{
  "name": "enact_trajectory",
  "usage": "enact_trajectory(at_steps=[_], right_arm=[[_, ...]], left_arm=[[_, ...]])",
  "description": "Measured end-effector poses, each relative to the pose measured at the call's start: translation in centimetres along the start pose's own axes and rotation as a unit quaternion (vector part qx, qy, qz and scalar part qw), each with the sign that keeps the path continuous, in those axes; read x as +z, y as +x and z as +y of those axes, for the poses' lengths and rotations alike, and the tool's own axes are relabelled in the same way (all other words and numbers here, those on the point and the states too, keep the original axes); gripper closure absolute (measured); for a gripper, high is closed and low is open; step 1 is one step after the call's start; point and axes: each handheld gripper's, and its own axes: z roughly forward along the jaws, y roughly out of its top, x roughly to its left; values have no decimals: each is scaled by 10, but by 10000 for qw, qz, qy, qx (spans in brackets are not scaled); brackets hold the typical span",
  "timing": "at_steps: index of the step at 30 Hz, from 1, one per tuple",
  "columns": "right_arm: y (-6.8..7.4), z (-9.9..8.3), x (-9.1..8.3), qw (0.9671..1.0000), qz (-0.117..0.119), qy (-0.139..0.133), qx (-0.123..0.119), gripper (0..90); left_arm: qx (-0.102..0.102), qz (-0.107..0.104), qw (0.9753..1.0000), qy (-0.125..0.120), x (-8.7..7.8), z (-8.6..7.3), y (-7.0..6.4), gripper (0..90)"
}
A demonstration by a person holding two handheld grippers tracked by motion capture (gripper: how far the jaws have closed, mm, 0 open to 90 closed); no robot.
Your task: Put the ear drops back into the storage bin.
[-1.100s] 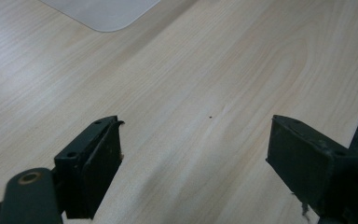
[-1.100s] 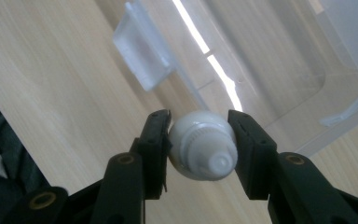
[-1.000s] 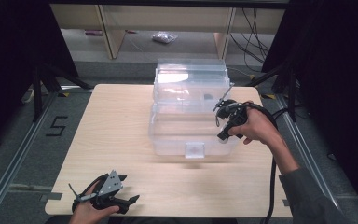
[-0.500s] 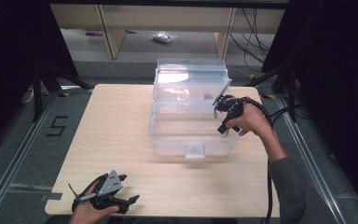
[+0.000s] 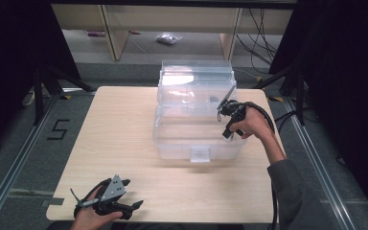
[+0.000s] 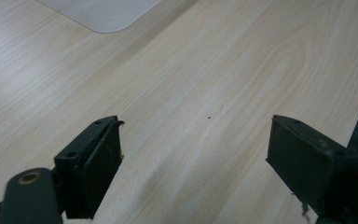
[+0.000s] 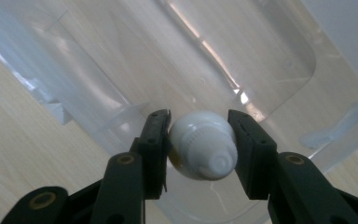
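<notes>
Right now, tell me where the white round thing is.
In the right gripper view, the white round thing sits clamped between the right tongs, over the open clear plastic box at its right side.

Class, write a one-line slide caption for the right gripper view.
Right gripper clamps a white rounded object above the open clear plastic box.

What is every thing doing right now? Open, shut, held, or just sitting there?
Clear plastic box: lid open, standing up at the back.
White rounded object: clamped between the jaws, above the box.
Right gripper: shut on the white object.
Left gripper: open, holding nothing, low over the table.
</notes>
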Motion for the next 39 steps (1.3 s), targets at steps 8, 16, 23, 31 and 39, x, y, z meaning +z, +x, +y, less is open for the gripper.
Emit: enact_trajectory(at_steps=[8, 16, 23, 31, 39], right_arm=[[-8, 0, 21, 9998, 4, 158, 91, 601], [-12, 0, 37, 9992, 148, 273, 268, 601], [-15, 0, 49, 9985, 55, 407, 358, 601], [-16, 3, 54, 9982, 80, 429, 420, 601], [-19, 5, 59, 9984, 95, 410, 388, 601]], left_arm=[[4, 54, 10000, 2, 1, 0, 0, 172], [0, 48, 10000, 3, 1, 0, 0, 172], [7, 46, 10000, 18, 1, 0, 0, 172], [10, 60, 10000, 15, 1, 0, -1, 172], [23, 69, 10000, 18, 1, 0, -1, 172]])
